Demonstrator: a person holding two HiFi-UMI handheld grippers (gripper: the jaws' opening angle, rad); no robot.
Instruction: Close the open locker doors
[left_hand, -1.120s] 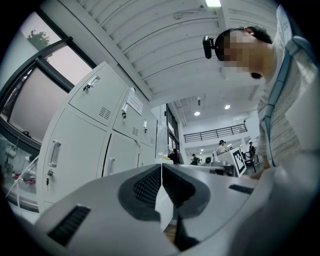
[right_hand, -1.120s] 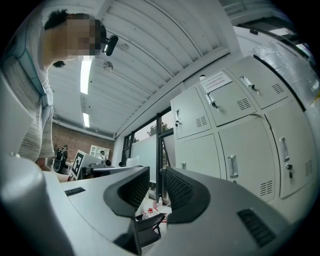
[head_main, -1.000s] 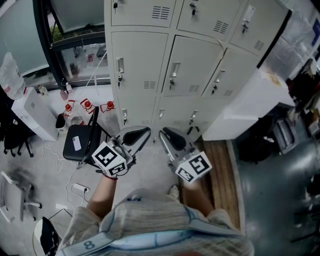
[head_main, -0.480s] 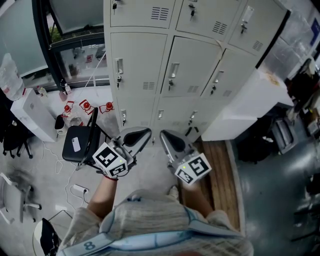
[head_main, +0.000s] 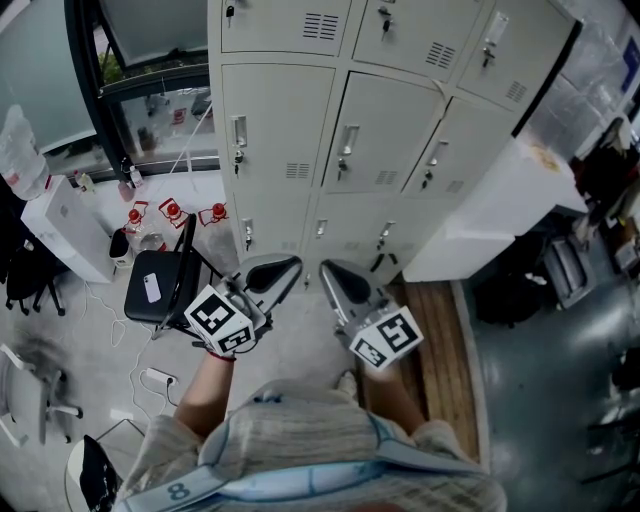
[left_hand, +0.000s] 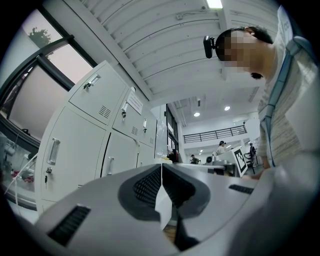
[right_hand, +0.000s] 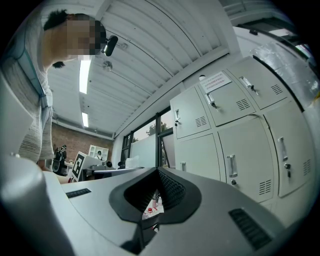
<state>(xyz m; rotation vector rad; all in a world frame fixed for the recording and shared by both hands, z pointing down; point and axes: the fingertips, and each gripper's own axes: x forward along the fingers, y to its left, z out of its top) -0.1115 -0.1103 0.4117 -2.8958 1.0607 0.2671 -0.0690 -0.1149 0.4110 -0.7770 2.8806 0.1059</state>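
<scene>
Standing on the grey floor (head_main: 300, 345), a person in a striped shirt (head_main: 300, 440) holds two tools out ahead of the body, side by side and just apart. The left gripper (head_main: 285, 268) has its jaws pressed together, tips meeting, and nothing sits between them. The right gripper (head_main: 335, 272) is closed the same way, its ribbed pads touching at the tip and empty. Both point towards the lockers (head_main: 280, 110) without touching them.

Beside the right gripper, a wooden platform (head_main: 440, 340) runs along the floor's right edge. Near the person's left leg a white power strip (head_main: 160, 377) lies on the floor. Further out, towards the floor's left edge, stands a black chair (head_main: 165, 295) with a phone (head_main: 152, 287) flat on its seat. Beyond the chair, small red-topped items (head_main: 175, 210) sit on the floor at its far edge.

The lockers rise at the far edge of the floor, straight ahead of both grippers and well apart from their tips. The locker doors (head_main: 385, 130) in the top, middle and bottom rows each carry a handle and a small vent. As far as the head view and both gripper views show, every door lies flush with its frame. A white cabinet (head_main: 500, 215) stands against the lockers' right side, and a dark-framed window (head_main: 150, 110) stands to their left.
</scene>
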